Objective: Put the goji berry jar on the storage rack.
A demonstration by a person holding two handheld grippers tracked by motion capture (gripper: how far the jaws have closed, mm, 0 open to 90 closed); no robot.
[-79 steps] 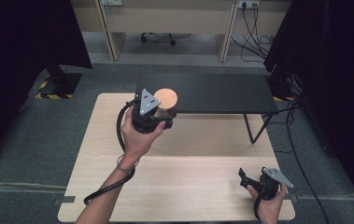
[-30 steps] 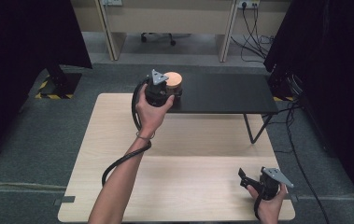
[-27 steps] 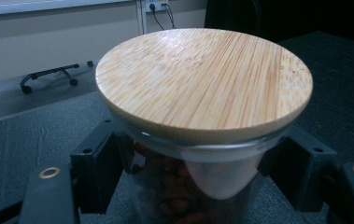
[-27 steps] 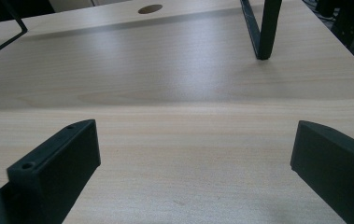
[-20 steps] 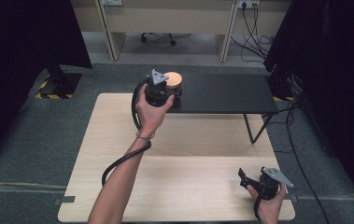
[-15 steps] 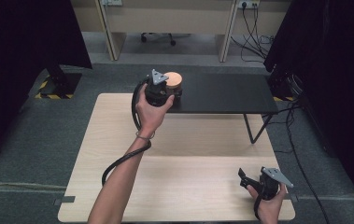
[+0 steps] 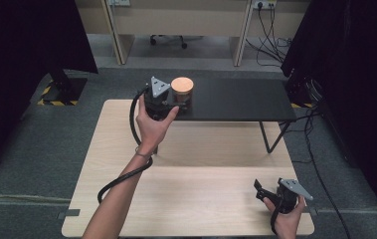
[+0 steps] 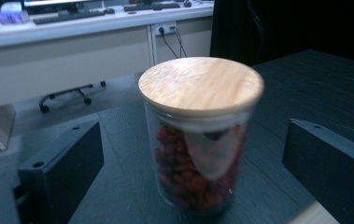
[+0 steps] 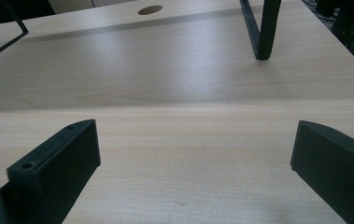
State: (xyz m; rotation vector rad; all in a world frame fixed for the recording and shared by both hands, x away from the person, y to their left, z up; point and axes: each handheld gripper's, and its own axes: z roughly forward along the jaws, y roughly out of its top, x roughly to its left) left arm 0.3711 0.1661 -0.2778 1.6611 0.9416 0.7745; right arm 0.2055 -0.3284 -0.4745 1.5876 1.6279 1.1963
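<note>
A light wooden table [image 7: 191,199] carries a black raised shelf [image 7: 240,99] along its far side. On the shelf's left end stands a glass jar [image 8: 198,158] of red bits under a wooden lid [image 8: 201,84]. The left gripper [image 8: 193,163] brackets it, jaws wide, not touching. The right gripper [image 9: 193,172] rests near the table's right corner, jaws wide apart over bare wood

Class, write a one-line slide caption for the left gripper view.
Open left gripper straddles a wooden-lidded glass jar of red bits on a black shelf.
</note>
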